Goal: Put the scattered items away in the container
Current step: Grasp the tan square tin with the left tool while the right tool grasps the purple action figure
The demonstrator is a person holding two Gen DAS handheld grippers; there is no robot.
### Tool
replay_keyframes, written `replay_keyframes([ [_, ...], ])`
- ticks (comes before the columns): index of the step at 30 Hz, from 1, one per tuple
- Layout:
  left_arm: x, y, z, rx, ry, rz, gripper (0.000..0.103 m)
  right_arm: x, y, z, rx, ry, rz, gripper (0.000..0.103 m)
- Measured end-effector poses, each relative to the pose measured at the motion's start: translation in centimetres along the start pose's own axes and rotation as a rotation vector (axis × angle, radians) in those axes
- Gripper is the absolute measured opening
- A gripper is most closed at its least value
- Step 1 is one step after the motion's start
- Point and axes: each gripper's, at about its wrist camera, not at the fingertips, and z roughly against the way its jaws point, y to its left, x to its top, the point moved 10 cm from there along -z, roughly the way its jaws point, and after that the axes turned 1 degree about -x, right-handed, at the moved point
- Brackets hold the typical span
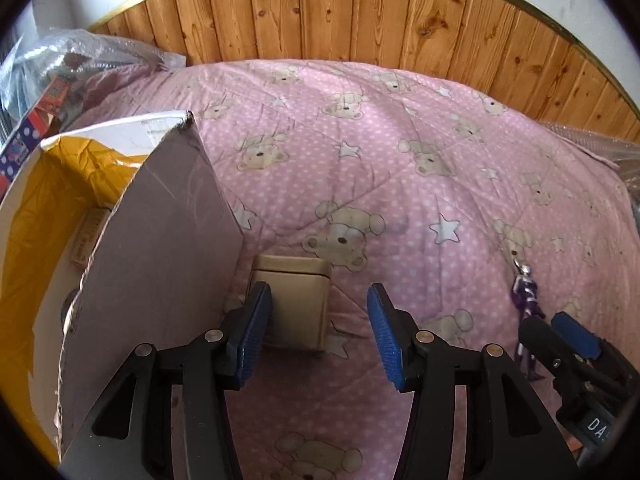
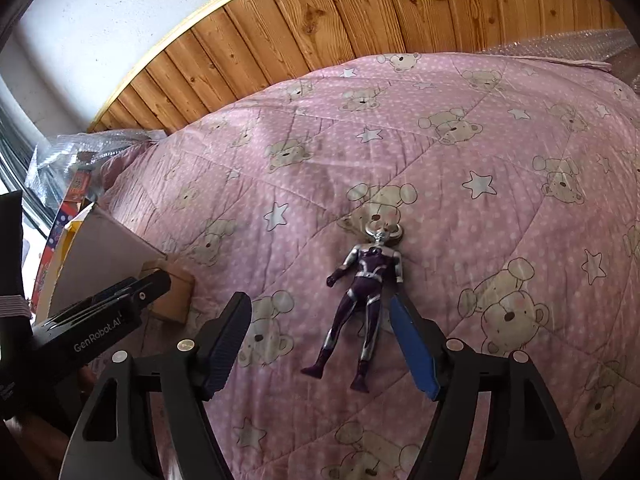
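On the quilt (image 1: 400, 184) my left gripper (image 1: 318, 332) has its fingers spread, the small box (image 1: 294, 304) lying between them — just right of the cardboard container (image 1: 160, 248). To its right my right gripper (image 2: 320, 340) straddles the toy figure (image 2: 360, 300), which lies flat, head toward the wooden panelling (image 2: 320, 28).

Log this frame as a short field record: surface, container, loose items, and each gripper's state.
surface: pink bear-print quilt
container: cardboard box, open, at the quilt's left edge
loose items: small tan box beside the cardboard box; purple toy figure lying flat
left gripper: open, tan box just ahead between its fingers
right gripper: open, around the figure's legs, not closed
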Motion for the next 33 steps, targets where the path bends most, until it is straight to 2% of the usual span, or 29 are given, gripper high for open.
replay_keyframes([
  [4, 0.4, 0.5, -0.5, 0.024, -0.017, -0.018, 0.056, 0.3, -1.1, -2.0, -0.032, 0.022, 0.001, 0.073],
  [6, 0.1, 0.2, 0.3, 0.004, -0.026, -0.033, 0.056, 0.1, -1.6, -3.1, -0.034, 0.048, 0.002, 0.073],
  [9, -0.2, -1.6, 2.4, 0.016, -0.112, -0.148, 0.056, 0.1, -1.7, -3.3, -0.045, 0.025, 0.049, 0.073],
  [10, -0.5, -2.5, 2.5, 0.013, -0.115, -0.199, 0.056, 0.2, -1.7, -3.3, -0.046, 0.018, 0.055, 0.071],
  [12, -1.2, -3.6, 1.6, 0.009, -0.084, -0.259, 0.057, 0.3, -2.3, -3.1, -0.063, 0.005, 0.049, 0.058],
  [13, -1.4, -3.3, 0.9, 0.035, -0.065, -0.249, 0.058, 0.4, -2.7, -3.0, -0.067, 0.003, 0.039, 0.05],
  [15, -0.8, -1.7, -0.2, 0.112, -0.075, -0.2, 0.058, 0.5, -3.1, -2.8, -0.029, 0.005, 0.01, 0.05],
  [17, -0.1, -1.3, -1.0, 0.142, -0.079, -0.197, 0.061, 0.4, -3.0, -2.7, -0.027, 0.007, 0.02, 0.05],
  [20, 0.3, -2.2, -1.2, 0.191, -0.085, -0.266, 0.061, 0.3, -2.8, -2.7, -0.038, 0.007, 0.038, 0.05],
  [21, 0.3, -2.6, -0.5, 0.22, -0.116, -0.301, 0.061, 0.3, -2.8, -2.7, -0.038, 0.008, 0.036, 0.05],
  [23, 0.0, -4.0, 0.6, 0.22, -0.161, -0.365, 0.061, 0.3, -2.8, -2.8, -0.034, 0.012, 0.03, 0.05],
  [24, -0.2, -4.1, 0.6, 0.21, -0.156, -0.369, 0.062, 0.3, -2.8, -2.8, -0.033, 0.014, 0.029, 0.05],
  [27, -0.3, -2.0, -1.1, 0.182, -0.071, -0.244, 0.062, 0.3, -2.9, -2.8, -0.034, 0.02, 0.027, 0.05],
  [30, 1.0, -0.7, -1.8, 0.15, -0.084, -0.164, 0.063, 0.2, -2.8, -2.8, -0.038, 0.021, 0.03, 0.05],
  [33, 1.7, -0.4, -2.2, 0.113, -0.087, -0.142, 0.064, 0.2, -2.7, -3.0, -0.049, 0.027, 0.035, 0.05],
])
